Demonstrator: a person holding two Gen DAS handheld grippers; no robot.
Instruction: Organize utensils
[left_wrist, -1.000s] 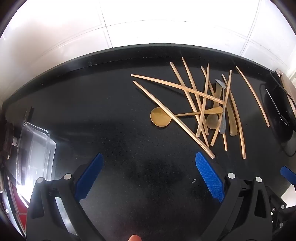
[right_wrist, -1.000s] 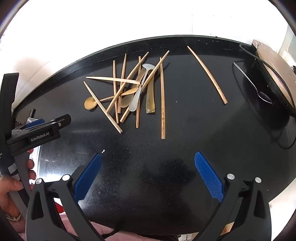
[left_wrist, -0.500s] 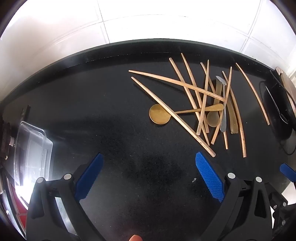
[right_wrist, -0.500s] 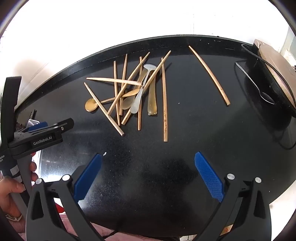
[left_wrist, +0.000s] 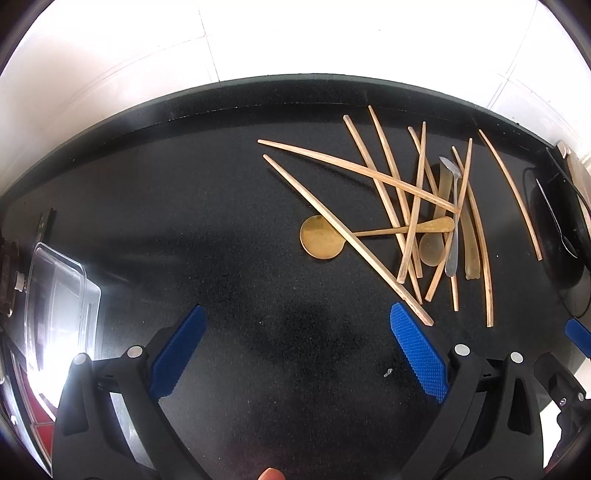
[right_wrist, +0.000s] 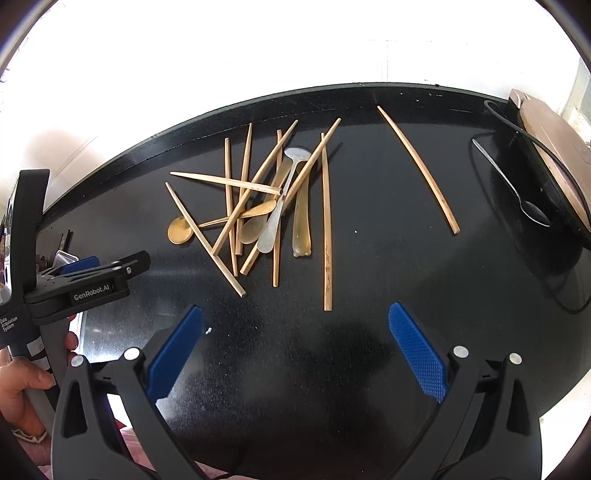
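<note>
a home kitchen, by the look of it: a black speckled stone table (left_wrist: 184, 221) meets white wall tiles (left_wrist: 258, 40) across the top of the frame, chopsticks (right_wrist: 326, 221) and spoons (right_wrist: 180, 229) lie scattered mid-frame, and a clear plastic container (left_wrist: 59, 295) sits at lower left.

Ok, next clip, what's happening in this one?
A person holds a two-finger gripper in each hand over a black countertop. Both the left gripper and the right gripper are open and hold nothing. Ahead lies a tangled pile of wooden chopsticks crossed over several spoons, including a gold spoon. One chopstick lies apart to the right. A clear plastic container sits at the left edge. No utensil has been picked up.
</note>
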